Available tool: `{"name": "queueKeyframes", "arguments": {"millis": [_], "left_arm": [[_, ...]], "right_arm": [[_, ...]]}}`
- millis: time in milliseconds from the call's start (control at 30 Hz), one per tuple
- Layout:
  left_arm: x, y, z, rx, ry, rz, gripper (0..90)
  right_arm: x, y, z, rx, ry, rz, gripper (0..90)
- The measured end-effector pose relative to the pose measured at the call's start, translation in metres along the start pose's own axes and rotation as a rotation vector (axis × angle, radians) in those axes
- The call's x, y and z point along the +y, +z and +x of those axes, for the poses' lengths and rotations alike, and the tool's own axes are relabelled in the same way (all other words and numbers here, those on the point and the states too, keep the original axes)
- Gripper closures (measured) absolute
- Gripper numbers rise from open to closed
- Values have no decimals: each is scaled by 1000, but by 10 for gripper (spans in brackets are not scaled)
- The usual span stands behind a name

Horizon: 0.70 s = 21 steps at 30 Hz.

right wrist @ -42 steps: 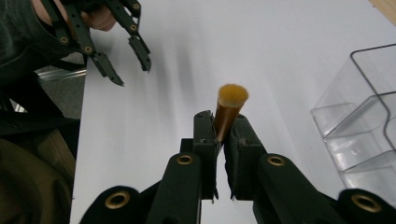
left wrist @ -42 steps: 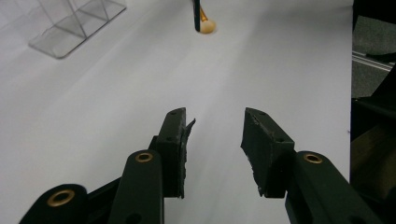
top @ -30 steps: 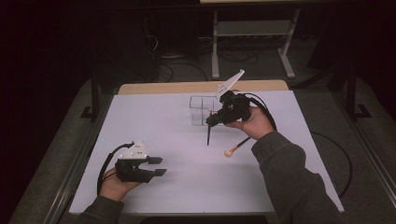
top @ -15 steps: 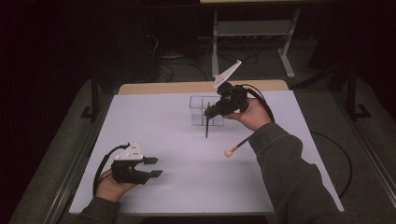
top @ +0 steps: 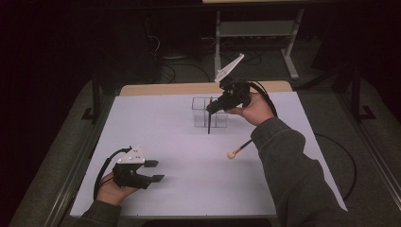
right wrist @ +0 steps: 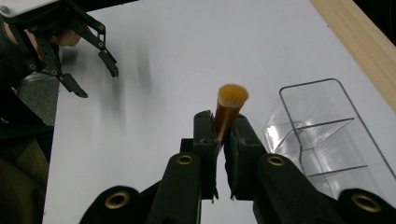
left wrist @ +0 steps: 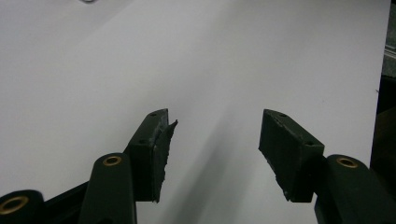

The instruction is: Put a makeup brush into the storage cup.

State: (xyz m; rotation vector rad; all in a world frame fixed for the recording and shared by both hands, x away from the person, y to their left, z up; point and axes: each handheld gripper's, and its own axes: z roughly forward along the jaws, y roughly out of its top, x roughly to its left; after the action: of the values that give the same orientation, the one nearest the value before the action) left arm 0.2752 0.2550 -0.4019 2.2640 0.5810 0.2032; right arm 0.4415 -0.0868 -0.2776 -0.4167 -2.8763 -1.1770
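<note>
Two jaws of the right gripper [right wrist: 219, 135] pinch a makeup brush [right wrist: 228, 112] at upper centre of the high view, its handle hanging over the clear organizer [top: 210, 112]. Second brush [top: 239, 149] lies mid-frame on the white table [top: 179, 142]. Lower left, the left gripper [top: 153, 171] holds nothing, jaws just widening.

Brush [right wrist: 230, 109] clamped between pads of right tool [right wrist: 222, 135]: copper-brown ferrule, short tan bristle tuft pointing away past tool tips. In high view, thin dark handle [top: 208, 124] hangs straight down below right tool, upright, in front of clear organizer. Clear organizer [right wrist: 327, 135] just beside right tool: transparent plastic box, open top, inner dividers, standing on white table. Second brush [top: 239, 148] lies flat on table below right tool, dark handle, round pale head.
</note>
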Motion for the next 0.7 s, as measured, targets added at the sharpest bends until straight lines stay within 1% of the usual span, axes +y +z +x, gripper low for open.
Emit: {"name": "queueKeyframes", "arguments": {"millis": [100, 200, 267, 333, 400, 533, 633, 700], "left_arm": [[0, -1, 0, 6, 3, -2, 411], [0, -2, 0, 12, -5, -5, 397], [-1, -3, 1, 16, 1, -3, 389], [-1, -3, 1, 18, -7, -6, 387], [-1, -4, 2, 18, -8, -7, 384], [-1, -4, 1, 16, -14, -12, 384], [-2, -5, 2, 18, -2, -12, 383], [-2, -5, 3, 20, -1, -13, 382]], "right_arm": [[3, -3, -2, -4, 1, -6, 825], [7, -6, -5, -8, -4, -7, 826], [10, -6, -6, -10, -2, -6, 826], [11, -7, -6, -11, 4, -5, 826], [13, -8, -8, -16, -4, -10, 826], [19, -11, -12, -22, 1, -13, 826], [24, -13, -16, -31, 3, -13, 826], [26, -15, -18, -37, 15, -11, 826]]}}
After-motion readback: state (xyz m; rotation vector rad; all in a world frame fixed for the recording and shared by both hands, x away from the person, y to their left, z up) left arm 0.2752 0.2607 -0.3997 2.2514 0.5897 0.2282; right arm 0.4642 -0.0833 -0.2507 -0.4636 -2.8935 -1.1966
